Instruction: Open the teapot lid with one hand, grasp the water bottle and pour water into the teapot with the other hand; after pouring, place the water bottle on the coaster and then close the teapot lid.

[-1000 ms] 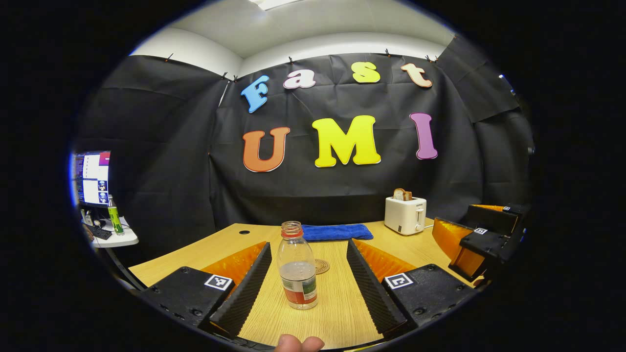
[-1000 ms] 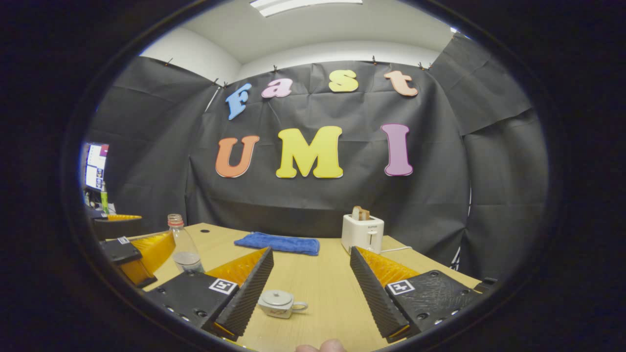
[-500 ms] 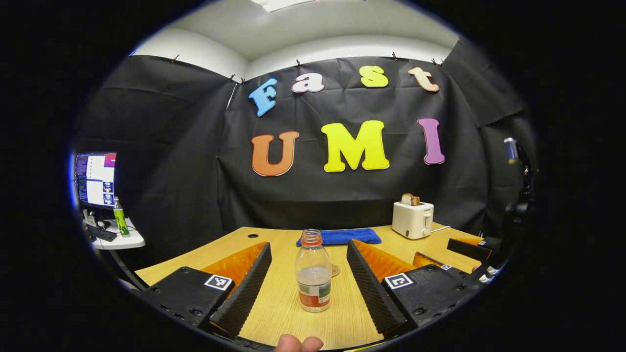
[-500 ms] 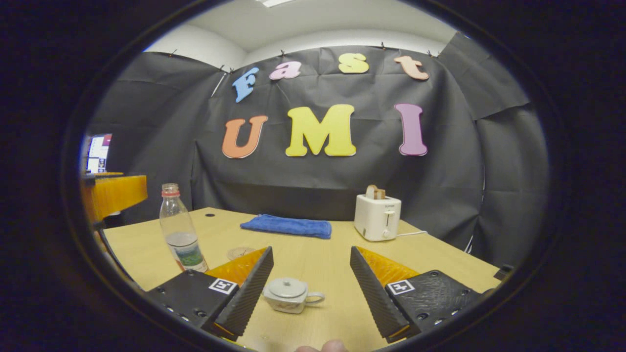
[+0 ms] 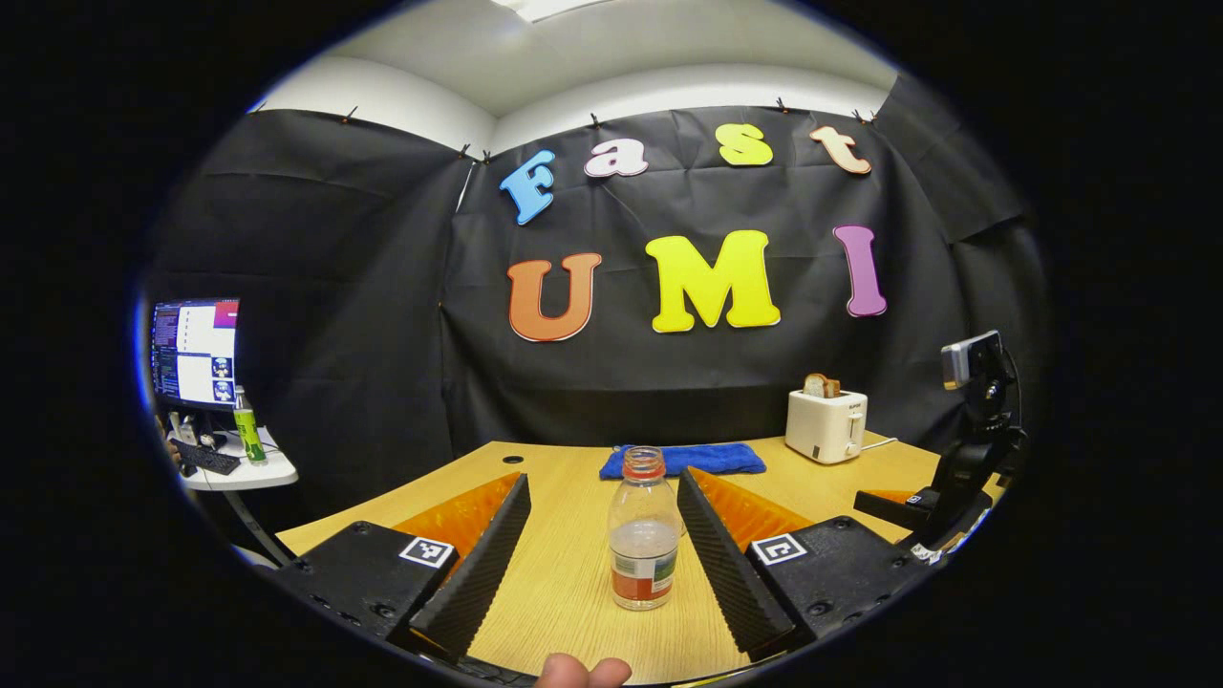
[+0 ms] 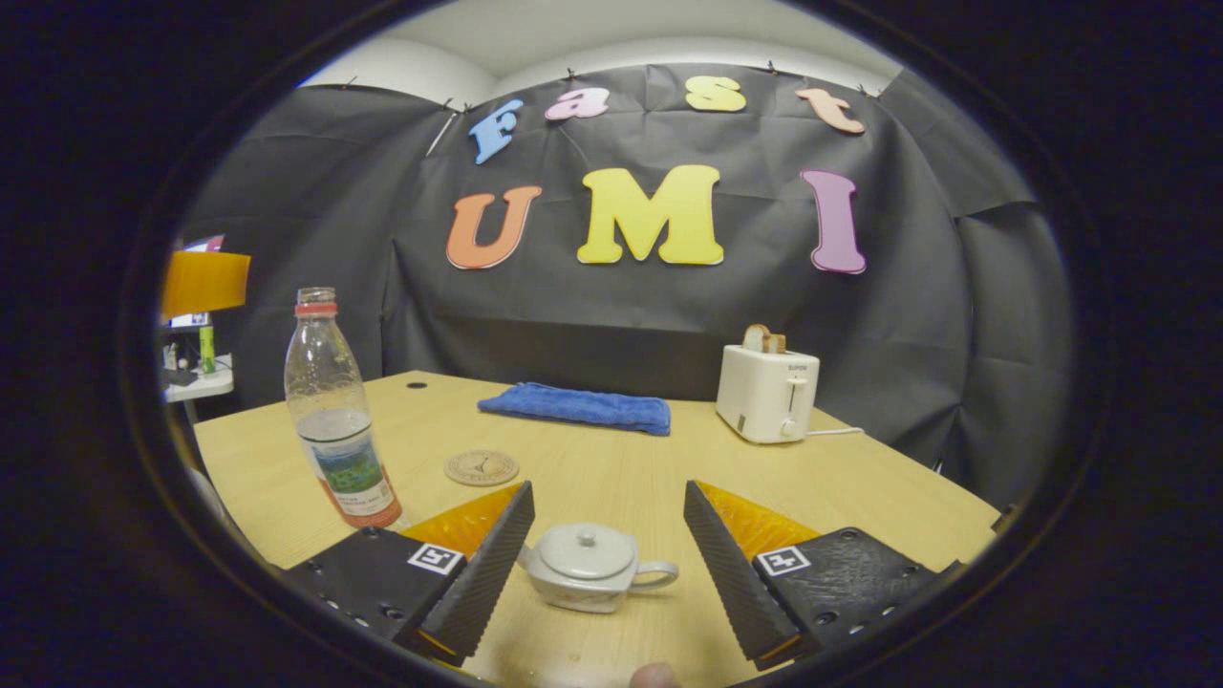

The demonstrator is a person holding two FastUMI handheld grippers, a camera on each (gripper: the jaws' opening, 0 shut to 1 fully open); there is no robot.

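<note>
Nearest the front edge of the light wooden table (image 6: 860,497), between the spread fingers of the right gripper (image 6: 609,573): small white ceramic teapot (image 6: 590,570), lid (image 6: 587,549) seated, handle toward the right finger. Fingers stand wide and touch nothing, apparently lined up to take the lid knob.

Toward the table's left side: clear plastic water bottle with red neck ring and red-and-green label (image 5: 643,541), uncapped, upright, under half full. It stands between the parted fingers of the left gripper (image 5: 604,559), nearer the right finger, ungrasped; the placement suits a grip on the body for pouring.

Mid-table, behind bottle and teapot: round wooden coaster (image 6: 482,467), bare, judged the bottle's resting place after pouring.

Along the far edge: folded blue towel (image 6: 577,405); white toaster holding bread (image 6: 766,392), cord trailing right.

Beyond the table: black cloth walls, white ceiling; at left, a side desk with lit monitor (image 5: 195,351) and green bottle (image 5: 248,436).
</note>
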